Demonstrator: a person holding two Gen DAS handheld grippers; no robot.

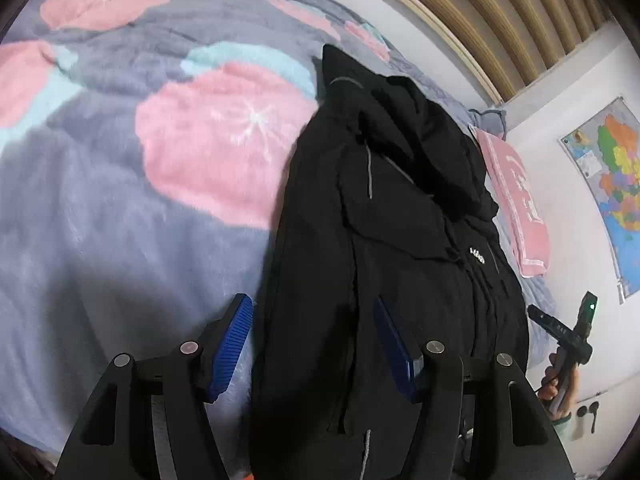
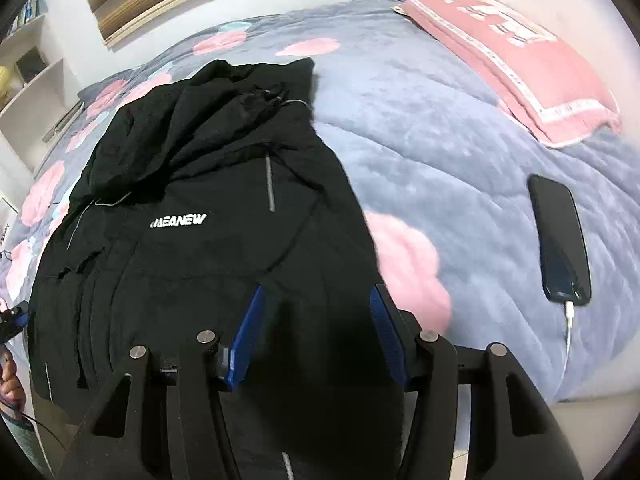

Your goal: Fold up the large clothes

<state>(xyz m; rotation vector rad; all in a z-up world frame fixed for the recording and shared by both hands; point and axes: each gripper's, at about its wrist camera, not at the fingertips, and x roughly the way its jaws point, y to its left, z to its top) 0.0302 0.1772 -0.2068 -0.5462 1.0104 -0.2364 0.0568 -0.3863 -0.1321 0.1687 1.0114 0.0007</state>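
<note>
Both claws, left (image 1: 314,346) and right (image 2: 316,336), gape empty over the jacket (image 2: 208,240); a shallow pinch (slippery fabric) could undo the fold.

The black jacket (image 1: 400,260) runs off the frame at 6 o'clock in both views, hem unseen. The white lettering (image 1: 477,257) on its chest is too small to read in the left view. The wall map (image 1: 612,192) is cut off at 3 o'clock.
</note>
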